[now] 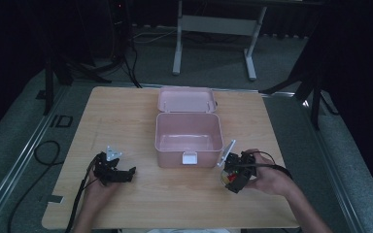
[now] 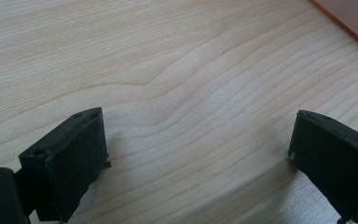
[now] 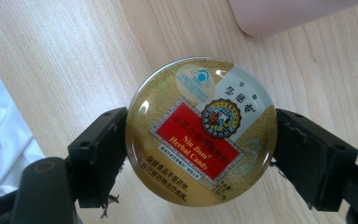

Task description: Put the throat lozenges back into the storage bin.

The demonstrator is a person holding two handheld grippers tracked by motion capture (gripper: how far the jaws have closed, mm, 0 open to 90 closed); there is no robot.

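While the left gripper (image 1: pixel 126 172) rests low over the table (image 2: pixel 177 70), jaws wide apart and holding nothing, the right gripper (image 3: pixel 200 140) clamps a round tin (image 3: pixel 201 131) reading "Nin Jiom Herbal Candy" beside the pink box (image 1: pixel 188 138).

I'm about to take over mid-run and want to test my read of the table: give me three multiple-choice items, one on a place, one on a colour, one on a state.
1. Where is the round candy tin?
A. inside the box
B. between the right gripper's jaws
C. under the left gripper

2. What colour is the storage box?
A. pink
B. blue
C. white

3. What state is the box's lid in?
A. latched shut
B. lying off on the floor
C. swung open behind the box

Answers: 1 B, both black jaws press the tin's sides in the right gripper view. 2 A, walls and lid show pale pink. 3 C, the bare inside shows in the high view.
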